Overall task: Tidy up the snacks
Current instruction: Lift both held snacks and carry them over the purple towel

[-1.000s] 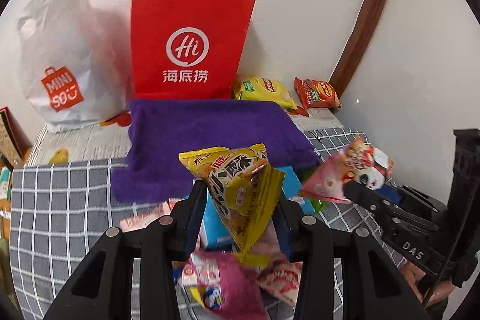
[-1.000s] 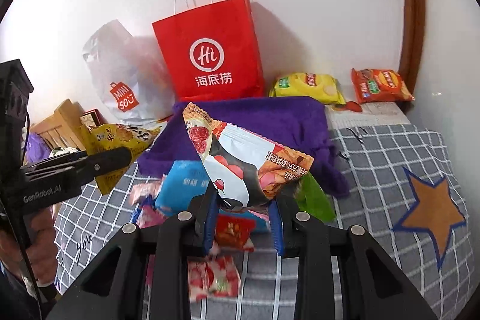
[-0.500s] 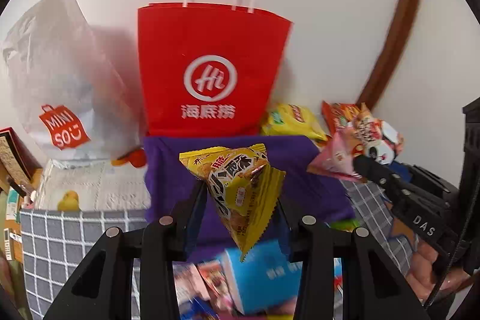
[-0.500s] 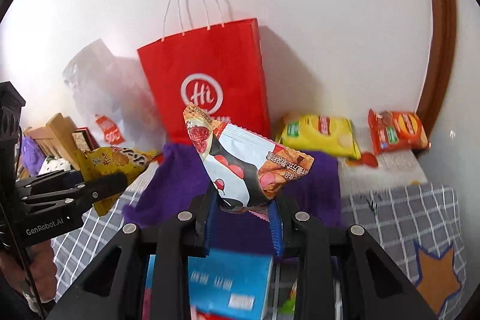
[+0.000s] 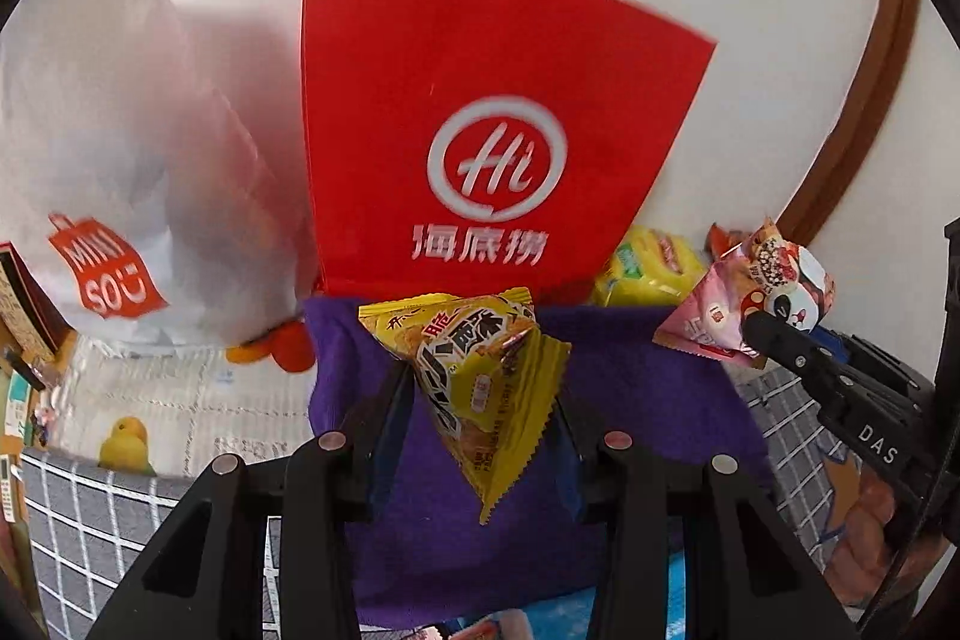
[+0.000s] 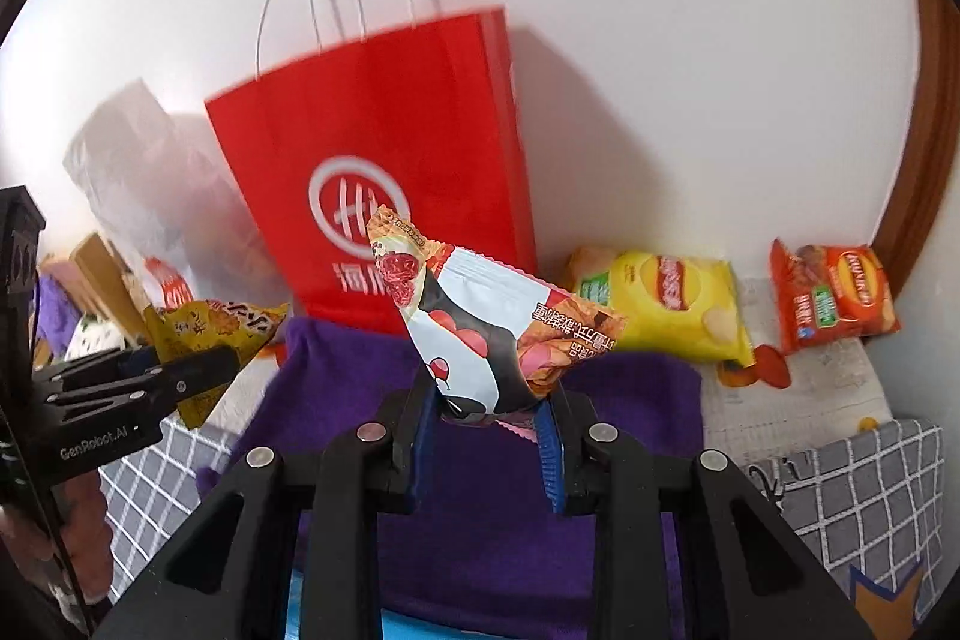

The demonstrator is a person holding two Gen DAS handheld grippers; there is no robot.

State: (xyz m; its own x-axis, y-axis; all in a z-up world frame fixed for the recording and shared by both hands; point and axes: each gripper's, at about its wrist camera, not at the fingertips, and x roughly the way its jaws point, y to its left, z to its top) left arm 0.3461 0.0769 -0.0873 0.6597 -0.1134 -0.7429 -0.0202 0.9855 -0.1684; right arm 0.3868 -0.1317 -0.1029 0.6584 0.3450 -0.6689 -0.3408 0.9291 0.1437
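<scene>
A red paper bag point(image 5: 480, 130) stands upright against the wall, blocking the way straight ahead of both grippers — only its open top, under the white handles, offers passage. A white plastic bag point(image 5: 108, 148) crowds its left side. To the right, a yellow chip bag point(image 6: 666, 304) and an orange chip bag point(image 6: 834, 292) lie along the wall's foot. The purple towel point(image 6: 480, 520) before the bag lies bare — low, open room. The right gripper point(image 5: 762, 328), carrying a pink snack pack point(image 5: 750, 298), occupies the space on the left gripper's right.

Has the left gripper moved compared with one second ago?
Yes. The left gripper, shut on the yellow snack packet, has moved forward toward the red paper bag, which now looks much larger and nearer.
</scene>
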